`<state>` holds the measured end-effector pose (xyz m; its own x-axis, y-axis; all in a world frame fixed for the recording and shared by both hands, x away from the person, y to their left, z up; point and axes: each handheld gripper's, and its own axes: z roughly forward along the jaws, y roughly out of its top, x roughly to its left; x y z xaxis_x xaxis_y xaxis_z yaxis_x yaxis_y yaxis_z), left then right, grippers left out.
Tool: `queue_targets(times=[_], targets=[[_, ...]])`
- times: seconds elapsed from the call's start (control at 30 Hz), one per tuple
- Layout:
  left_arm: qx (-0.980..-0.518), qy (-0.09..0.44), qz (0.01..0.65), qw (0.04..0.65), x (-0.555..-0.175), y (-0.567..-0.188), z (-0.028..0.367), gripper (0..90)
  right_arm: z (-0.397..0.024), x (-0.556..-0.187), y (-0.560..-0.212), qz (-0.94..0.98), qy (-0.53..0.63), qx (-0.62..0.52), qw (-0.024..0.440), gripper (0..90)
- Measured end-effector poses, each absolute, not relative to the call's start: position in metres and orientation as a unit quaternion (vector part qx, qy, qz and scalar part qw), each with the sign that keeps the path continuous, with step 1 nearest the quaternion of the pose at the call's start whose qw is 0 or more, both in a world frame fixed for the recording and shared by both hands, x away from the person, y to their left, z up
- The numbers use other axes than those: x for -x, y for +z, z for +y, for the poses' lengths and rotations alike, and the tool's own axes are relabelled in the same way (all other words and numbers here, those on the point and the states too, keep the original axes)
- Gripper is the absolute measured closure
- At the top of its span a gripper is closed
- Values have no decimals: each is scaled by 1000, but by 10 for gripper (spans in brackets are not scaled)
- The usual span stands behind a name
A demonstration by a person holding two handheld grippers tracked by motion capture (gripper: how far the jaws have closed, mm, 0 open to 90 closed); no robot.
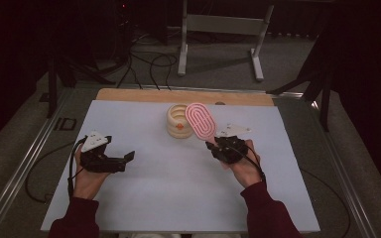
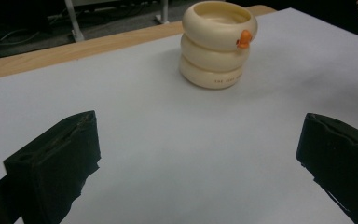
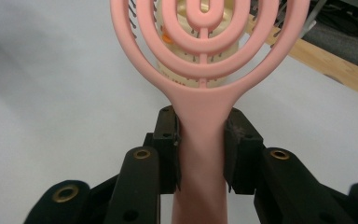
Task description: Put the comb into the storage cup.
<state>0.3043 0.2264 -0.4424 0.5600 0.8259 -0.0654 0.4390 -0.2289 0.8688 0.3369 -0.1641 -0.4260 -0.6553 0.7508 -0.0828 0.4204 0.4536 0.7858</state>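
1. Right tool (image 3: 200, 140) is clenched on the handle of the pink brush (image 1: 201, 120); I hold the brush head raised just beside the cream ringed holder (image 1: 178, 122).
2. Left tool (image 1: 121, 159) is released, its jaws wide apart over bare desk (image 1: 178, 198), well apart from the holder.

both forearms in dark red sleeves come in from the near edge. the left hand (image 1: 87, 176) holds its left hand-held gripper (image 1: 121, 159) low over the bench, jaws spread wide apart and pointing toward the middle. the right hand (image 1: 243, 166) carries the right hand-held gripper (image 1: 209, 144) angled forward and leftward, its jaws clamped tight on a pink handle (image 3: 200, 154).
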Motion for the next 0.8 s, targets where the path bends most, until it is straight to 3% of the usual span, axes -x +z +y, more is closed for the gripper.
queue_targets(times=[0.8], targets=[[-746, 174, 398, 505, -300, -431, 217, 0, -129, -331, -432, 832, 407, -320, 199, 699]])
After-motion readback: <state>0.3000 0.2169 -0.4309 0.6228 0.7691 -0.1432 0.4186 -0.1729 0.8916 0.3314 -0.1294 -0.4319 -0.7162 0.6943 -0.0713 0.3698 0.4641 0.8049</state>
